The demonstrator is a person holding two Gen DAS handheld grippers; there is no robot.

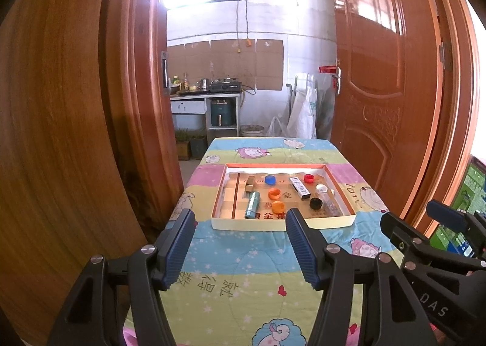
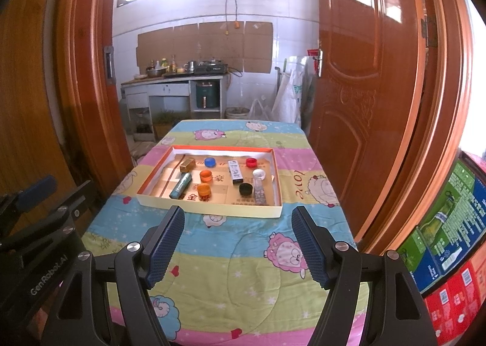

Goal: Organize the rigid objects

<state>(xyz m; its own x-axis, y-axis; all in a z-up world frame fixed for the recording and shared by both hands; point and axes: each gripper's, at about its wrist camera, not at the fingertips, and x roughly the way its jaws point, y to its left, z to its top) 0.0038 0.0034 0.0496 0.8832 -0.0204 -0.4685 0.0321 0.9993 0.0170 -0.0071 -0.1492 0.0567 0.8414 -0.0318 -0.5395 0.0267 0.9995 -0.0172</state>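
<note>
A shallow cardboard tray (image 1: pixel 267 223) (image 2: pixel 212 209) lies on the table. In it lie a teal tube (image 1: pixel 252 205) (image 2: pixel 180 184), a gold block (image 1: pixel 250 182) (image 2: pixel 187 164), two orange caps (image 1: pixel 274 193) (image 2: pixel 205 176), a blue cap (image 1: pixel 270 179) (image 2: pixel 210 161), a red cap (image 1: pixel 308 177) (image 2: pixel 251 162), a white cap (image 1: pixel 321 187) (image 2: pixel 259 174), a black cap (image 1: pixel 315 203) (image 2: pixel 245 189), a white box (image 1: pixel 299 188) (image 2: pixel 235 172) and a clear tube (image 2: pixel 260 192). My left gripper (image 1: pixel 240 226) and right gripper (image 2: pixel 237 224) are open and empty, hovering in front of the tray.
The table wears a colourful cartoon cloth (image 1: pixel 243 279) (image 2: pixel 231 261). Wooden doors (image 1: pixel 382 78) (image 2: pixel 364 87) flank the far end. Printed cartons (image 2: pixel 449 242) stand at the right. A kitchen counter (image 1: pixel 203 94) is behind.
</note>
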